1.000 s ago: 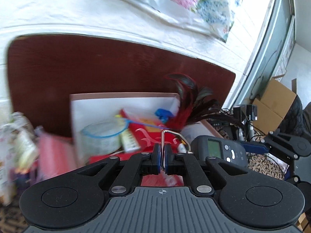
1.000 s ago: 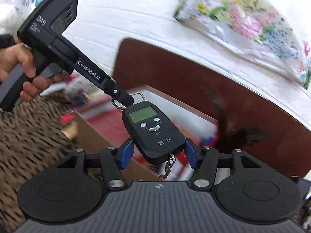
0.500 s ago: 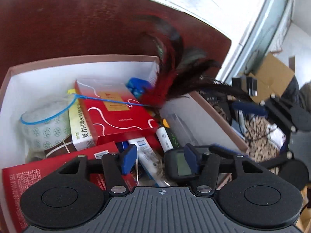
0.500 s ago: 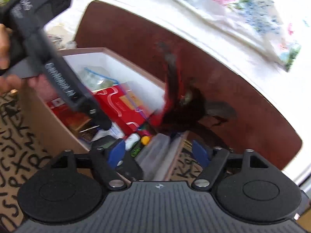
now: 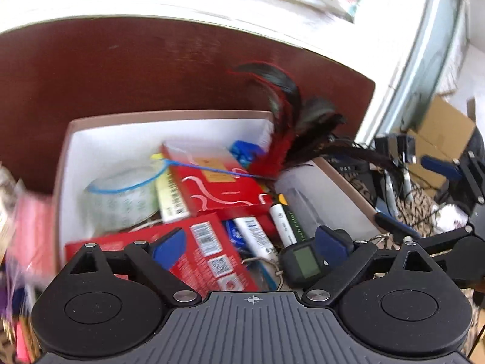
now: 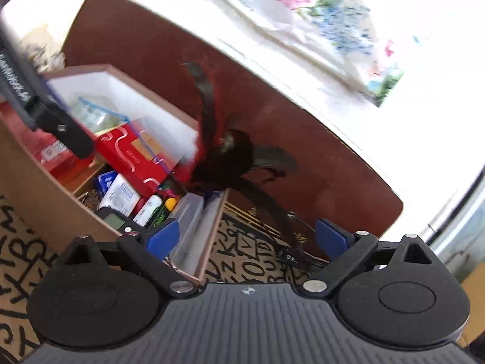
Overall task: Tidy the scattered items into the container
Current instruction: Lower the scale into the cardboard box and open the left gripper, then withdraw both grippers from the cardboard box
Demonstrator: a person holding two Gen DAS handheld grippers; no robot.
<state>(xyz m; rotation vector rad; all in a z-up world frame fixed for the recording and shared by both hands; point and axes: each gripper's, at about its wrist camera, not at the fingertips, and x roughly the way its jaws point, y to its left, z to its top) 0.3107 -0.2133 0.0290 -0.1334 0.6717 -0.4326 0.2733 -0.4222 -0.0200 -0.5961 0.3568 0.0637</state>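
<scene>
Two grippers hang over the box (image 5: 169,114), both with jaws spread wide and nothing pressed between the pads. The left gripper (image 5: 250,247) has just been opening; the scale (image 5: 301,262) lies loose in the box's near right corner, beside the gripper's right pad. The right gripper (image 6: 247,238) has also just been opening, over the box's right edge. Inside the box, behind the scale, lie a marker (image 5: 283,221), red cartons (image 5: 218,182) and a tape roll (image 5: 124,197). Feathers (image 5: 291,133) stick up at the box's far right corner.
</scene>
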